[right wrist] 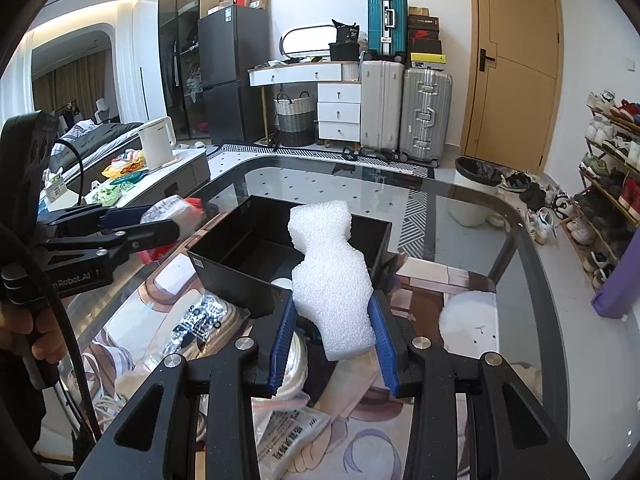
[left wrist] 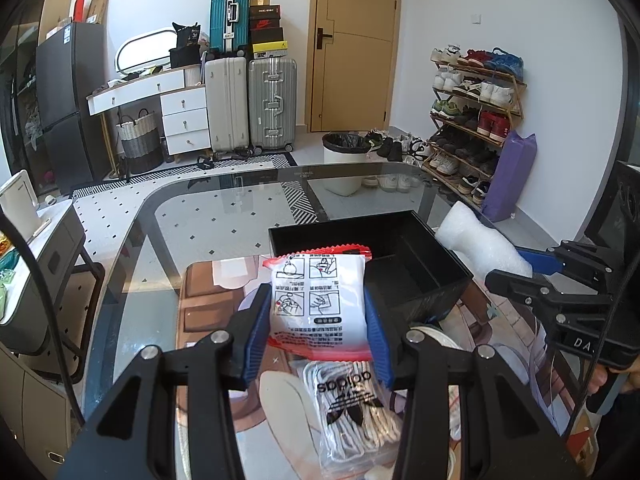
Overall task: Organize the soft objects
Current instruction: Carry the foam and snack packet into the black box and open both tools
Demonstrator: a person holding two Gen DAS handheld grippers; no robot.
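Two grippers, left gripper (left wrist: 318, 312) gripping packet (left wrist: 319, 304), right gripper (right wrist: 334, 330) foam (right wrist: 330, 280)

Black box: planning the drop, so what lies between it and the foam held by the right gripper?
Nothing: in the right wrist view the foam piece overlaps the black box directly.

Between my left gripper (left wrist: 318, 320)'s ribbed blue pads sits a glossy plastic packet (left wrist: 318, 300), white with red crinkled edges, and below my jaws lies a clear shiny bag of white knit socks (left wrist: 352, 408). My right gripper (right wrist: 334, 332) pinches a matt white foam piece (right wrist: 330, 280), rough and finely pebbled. Just ahead of both jaws stands a black box (left wrist: 400, 240) of smooth, dull plastic on the glossy, reflective glass table (left wrist: 224, 208); my own arms are matt black plastic with bright metal screws.
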